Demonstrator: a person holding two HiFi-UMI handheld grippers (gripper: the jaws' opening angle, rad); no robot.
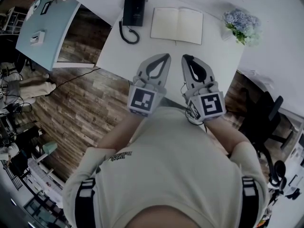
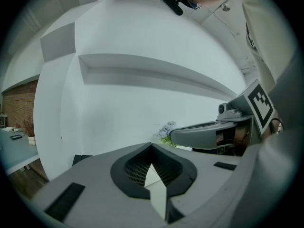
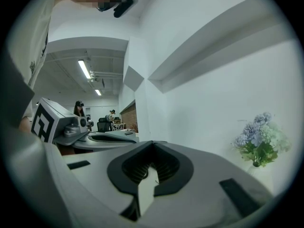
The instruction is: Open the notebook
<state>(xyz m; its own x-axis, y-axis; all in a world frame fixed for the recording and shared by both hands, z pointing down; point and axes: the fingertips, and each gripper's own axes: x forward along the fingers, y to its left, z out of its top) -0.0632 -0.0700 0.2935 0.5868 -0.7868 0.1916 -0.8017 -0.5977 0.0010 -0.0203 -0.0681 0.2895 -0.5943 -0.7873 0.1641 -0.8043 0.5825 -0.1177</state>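
The notebook [image 1: 176, 25] lies open on the white table [image 1: 142, 56], its blank cream pages facing up, near the far edge. My left gripper [image 1: 166, 56] and right gripper [image 1: 185, 57] hover side by side over the table's near edge, short of the notebook and not touching it. Both sets of jaws are shut with nothing between them. In the left gripper view the left gripper [image 2: 152, 145] points at the white wall, and the right gripper [image 2: 209, 134] shows beside it. The right gripper [image 3: 152, 143] in its own view has closed tips too.
A black telephone [image 1: 134, 11] with a coiled cord sits left of the notebook. A vase of pale blue flowers [image 1: 242, 25] stands at the table's right corner. A light blue table [image 1: 47, 27] is off to the left, and a black office chair [image 1: 261, 118] to the right.
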